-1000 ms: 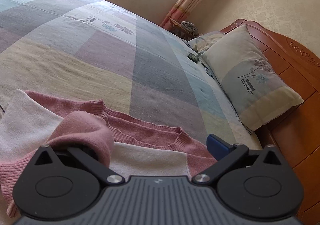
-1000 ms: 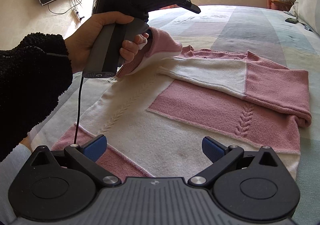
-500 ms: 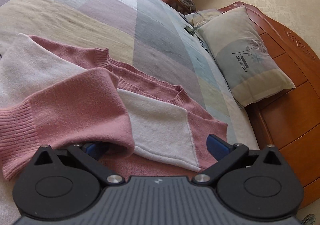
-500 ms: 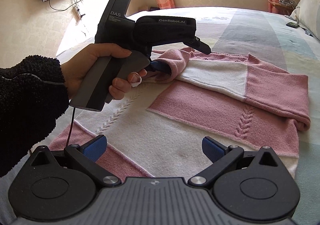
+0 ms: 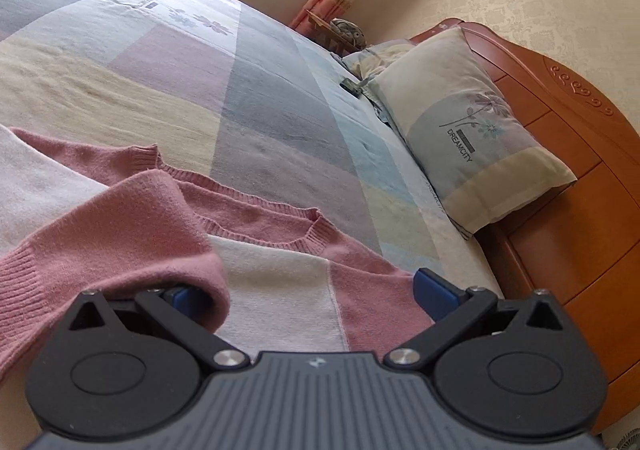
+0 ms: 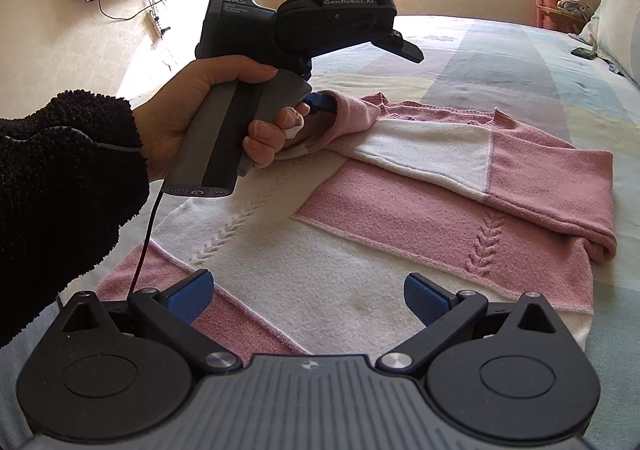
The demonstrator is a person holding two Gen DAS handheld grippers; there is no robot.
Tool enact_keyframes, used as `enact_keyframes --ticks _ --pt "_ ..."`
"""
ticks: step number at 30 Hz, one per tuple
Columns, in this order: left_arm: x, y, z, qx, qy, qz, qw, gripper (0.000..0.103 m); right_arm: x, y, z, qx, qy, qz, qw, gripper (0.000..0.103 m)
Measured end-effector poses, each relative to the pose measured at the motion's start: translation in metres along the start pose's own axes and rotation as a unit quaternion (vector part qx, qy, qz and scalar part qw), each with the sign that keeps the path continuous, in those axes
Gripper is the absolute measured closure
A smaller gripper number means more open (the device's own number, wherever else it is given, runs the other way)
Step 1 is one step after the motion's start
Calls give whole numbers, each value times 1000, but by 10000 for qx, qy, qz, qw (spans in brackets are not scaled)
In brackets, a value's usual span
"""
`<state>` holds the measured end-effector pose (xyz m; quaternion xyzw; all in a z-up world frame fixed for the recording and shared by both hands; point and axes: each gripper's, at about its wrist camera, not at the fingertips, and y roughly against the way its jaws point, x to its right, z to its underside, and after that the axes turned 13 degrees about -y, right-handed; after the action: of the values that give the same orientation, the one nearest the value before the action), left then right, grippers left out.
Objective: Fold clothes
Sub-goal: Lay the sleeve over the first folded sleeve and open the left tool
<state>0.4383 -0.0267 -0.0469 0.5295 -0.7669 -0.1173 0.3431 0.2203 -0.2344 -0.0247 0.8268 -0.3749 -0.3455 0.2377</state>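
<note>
With the left gripper [image 5: 304,294] jaws spread and one finger caught inside the pink sleeve [image 5: 120,234], back straight out, low over the sweater [image 6: 360,262] toward the bed's [image 5: 280,122] near edge, while the wide-open, empty right gripper [image 6: 308,296] waits.

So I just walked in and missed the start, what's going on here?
A person is folding a pink and white sweater spread flat on a bed. The left gripper is open, with a pink sleeve draped over one finger. The right gripper hovers open over the hem, holding nothing.
</note>
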Motion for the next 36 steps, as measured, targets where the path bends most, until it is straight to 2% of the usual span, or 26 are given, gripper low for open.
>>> enact_keyframes --ticks 3,6,12,17,20,22,24,27,29,32,34,36 --pt "19 -19 8 -589 -632 263 9959 1 0 -1 0 -8 11 34 10000 0" --pt "22 -21 15 -707 -851 196 9937 1 1 -1 0 -13 16 63 10000 0" --pt "-10 0 17 -834 -240 415 9954 1 2 1 -1 18 14 75 10000 0" --pt "-40 22 25 -573 518 551 9955 1 1 2 -1 45 24 74 10000 0" --pt "-46 18 22 -225 901 109 9956 1 1 -1 -1 15 43 87 10000 0" --pt "-39 15 15 209 974 -203 9948 1 0 -3 0 -10 57 98 9999 0" --pt "-24 10 8 473 768 -269 9956 1 0 -5 1 -35 73 111 9999 0" --pt "8 -5 0 482 200 138 9985 1 1 -8 2 -70 91 128 9999 0" --pt "29 -15 0 257 -229 558 9978 1 2 -9 1 -86 63 126 9999 0" --pt "47 -23 5 -34 -656 817 9945 1 3 -10 1 -110 38 142 9998 0" --pt "46 -19 9 -95 -720 793 9942 1 5 -12 1 -132 25 173 9998 0" --pt "39 -5 13 -15 -869 535 9948 1 6 -13 2 -151 12 203 9997 0"
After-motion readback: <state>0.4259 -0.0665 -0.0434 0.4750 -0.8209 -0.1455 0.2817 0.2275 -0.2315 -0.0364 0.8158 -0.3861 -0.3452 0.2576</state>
